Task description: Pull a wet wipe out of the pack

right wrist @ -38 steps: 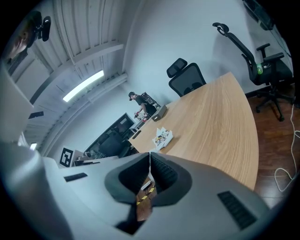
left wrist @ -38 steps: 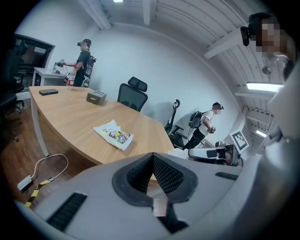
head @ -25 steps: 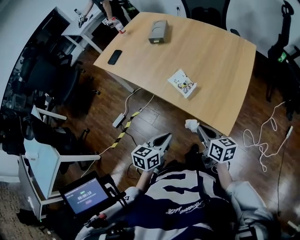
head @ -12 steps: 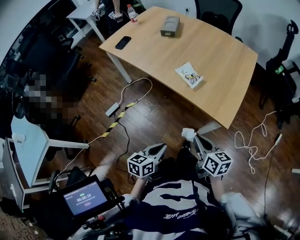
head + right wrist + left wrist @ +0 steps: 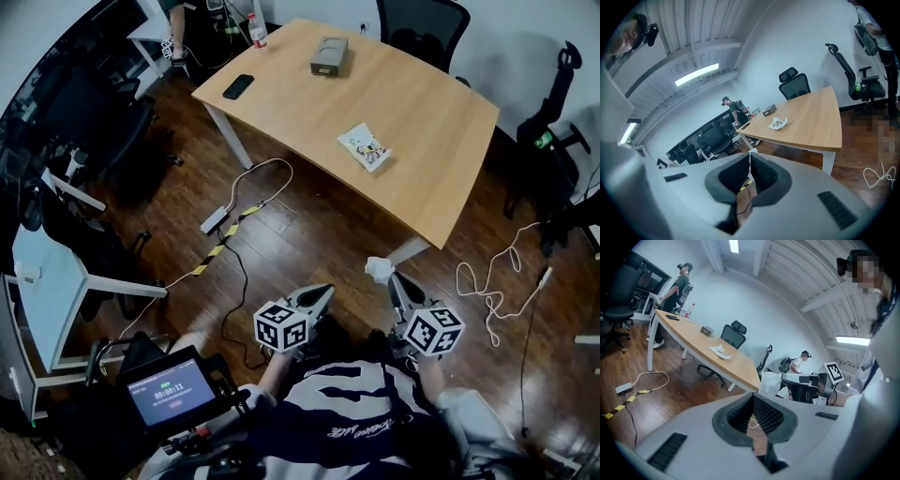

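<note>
The wet wipe pack (image 5: 364, 148) lies on the wooden table (image 5: 431, 122), well away from both grippers; it also shows as a small pack (image 5: 720, 351) in the left gripper view and as a pack (image 5: 778, 123) in the right gripper view. My right gripper (image 5: 392, 276) is held close to my body, off the table, shut on a crumpled white wet wipe (image 5: 379, 269). In its own view only a thin white edge of the wipe (image 5: 750, 153) shows between the jaws. My left gripper (image 5: 328, 290) hangs beside it, jaws shut on nothing (image 5: 752, 395).
On the table's far end sit a grey box (image 5: 328, 55), a black phone (image 5: 237, 86) and a bottle (image 5: 253, 28). Cables (image 5: 234, 202) and a white cord (image 5: 487, 281) lie on the wood floor. Office chairs (image 5: 422, 23) ring the table. A person (image 5: 677, 291) stands at the far end.
The table and pack now sit a little farther from me and the view has shifted. Both grippers stay near my body, the right one still holding the wipe.
</note>
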Demonstrator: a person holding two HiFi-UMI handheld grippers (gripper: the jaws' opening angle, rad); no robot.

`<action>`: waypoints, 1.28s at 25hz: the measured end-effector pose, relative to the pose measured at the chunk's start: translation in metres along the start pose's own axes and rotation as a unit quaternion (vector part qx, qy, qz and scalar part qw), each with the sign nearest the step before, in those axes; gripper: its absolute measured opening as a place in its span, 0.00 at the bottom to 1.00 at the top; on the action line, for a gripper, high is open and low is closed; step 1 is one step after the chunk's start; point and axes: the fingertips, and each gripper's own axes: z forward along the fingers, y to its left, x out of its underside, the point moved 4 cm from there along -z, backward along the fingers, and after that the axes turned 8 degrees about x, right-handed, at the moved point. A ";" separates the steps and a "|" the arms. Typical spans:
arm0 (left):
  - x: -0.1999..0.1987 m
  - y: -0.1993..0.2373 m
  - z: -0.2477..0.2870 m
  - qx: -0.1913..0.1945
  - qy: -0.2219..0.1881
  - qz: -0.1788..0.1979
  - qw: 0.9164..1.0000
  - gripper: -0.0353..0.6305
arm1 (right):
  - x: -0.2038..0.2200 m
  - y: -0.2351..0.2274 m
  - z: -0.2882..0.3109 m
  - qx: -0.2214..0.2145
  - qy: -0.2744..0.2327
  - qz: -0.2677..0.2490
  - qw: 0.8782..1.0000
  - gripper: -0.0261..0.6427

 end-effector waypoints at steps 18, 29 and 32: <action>0.062 -0.119 0.081 -0.022 -0.023 0.011 0.999 0.06 | -0.005 -0.098 -0.097 -0.038 -0.013 -0.009 0.999 0.05; 0.086 -0.165 0.090 -0.066 -0.067 0.036 0.995 0.06 | 0.004 -0.125 -0.134 -0.079 -0.014 -0.027 0.996 0.05; 0.096 -0.179 0.092 -0.070 -0.068 0.046 0.994 0.06 | 0.009 -0.132 -0.147 -0.086 -0.022 -0.022 0.996 0.05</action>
